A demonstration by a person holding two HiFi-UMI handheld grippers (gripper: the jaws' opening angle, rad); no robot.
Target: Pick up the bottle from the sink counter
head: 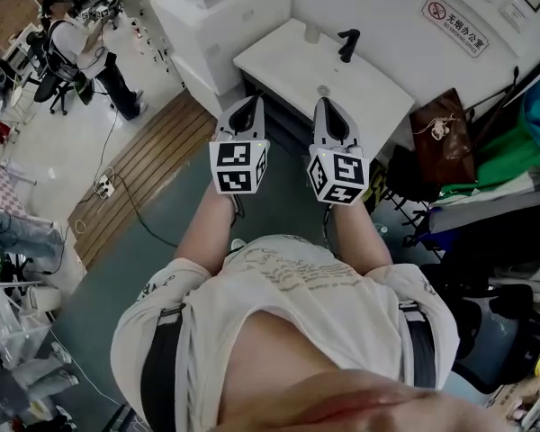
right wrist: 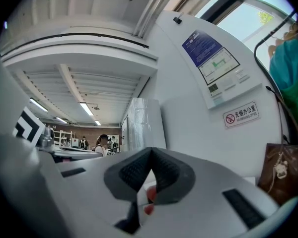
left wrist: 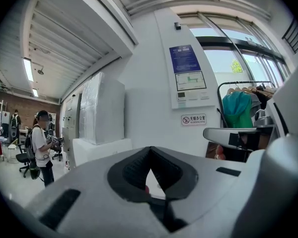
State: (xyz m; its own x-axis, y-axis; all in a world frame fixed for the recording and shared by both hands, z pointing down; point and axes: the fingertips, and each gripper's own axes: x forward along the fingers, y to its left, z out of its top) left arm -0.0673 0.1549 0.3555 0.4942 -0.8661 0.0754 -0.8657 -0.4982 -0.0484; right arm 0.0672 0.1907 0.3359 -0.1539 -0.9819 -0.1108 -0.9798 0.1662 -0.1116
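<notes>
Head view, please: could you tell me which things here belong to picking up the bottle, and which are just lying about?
For the job:
counter
small clear thing at its back, probably the bottle
left claw, shut, empty
right claw, shut, empty

Just lying about:
black tap
brown bag
green clothes
power strip
wall sign

The bottle (head: 313, 33) was small and pale, nearly the same white as the surface under it. It stood upright at the far edge of the sink counter (head: 288, 66), close against the wall (head: 378, 7). It was just left of the black tap (head: 348, 45) and apart from it. Its cap and any label were too small to make out
</notes>
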